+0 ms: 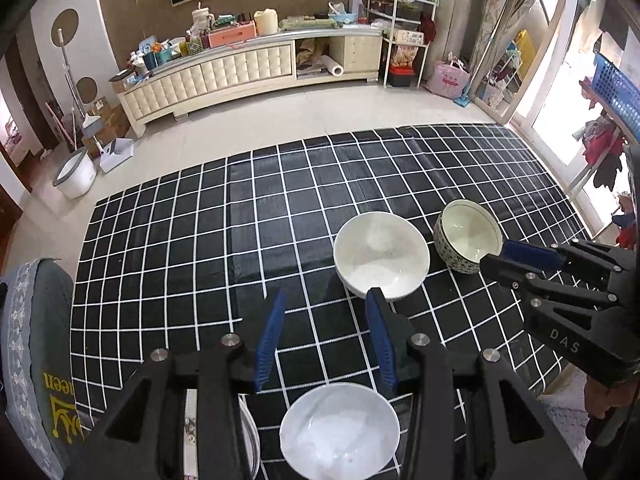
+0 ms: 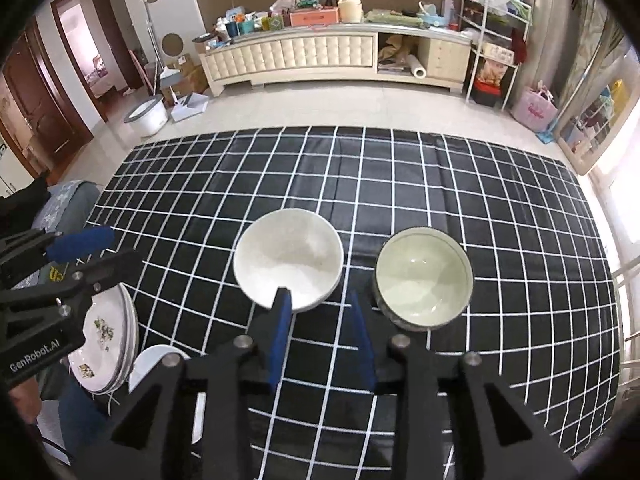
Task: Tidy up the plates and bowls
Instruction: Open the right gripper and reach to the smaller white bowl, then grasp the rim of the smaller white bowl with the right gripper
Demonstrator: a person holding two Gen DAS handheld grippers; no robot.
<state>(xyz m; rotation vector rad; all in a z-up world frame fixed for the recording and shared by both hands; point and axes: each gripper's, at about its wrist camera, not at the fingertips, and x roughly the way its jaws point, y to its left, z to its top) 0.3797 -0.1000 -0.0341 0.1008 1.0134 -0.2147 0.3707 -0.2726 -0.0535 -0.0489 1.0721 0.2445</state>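
Observation:
On the black checked tablecloth a plain white bowl stands beside a bowl with a patterned outside. My right gripper hovers open over the gap between them, its left fingertip overlapping the white bowl's near rim, with nothing between the fingers. At the near left edge lies a stack of flowered plates, and a second white bowl sits next to it. My left gripper is open and empty above that second bowl, short of the first white bowl. The right gripper reaches the patterned bowl.
A grey cushioned seat stands at the table's left side. Beyond the far table edge are tiled floor, a white bucket and a long cream cabinet crowded with things. Shelves and a window stand at the right.

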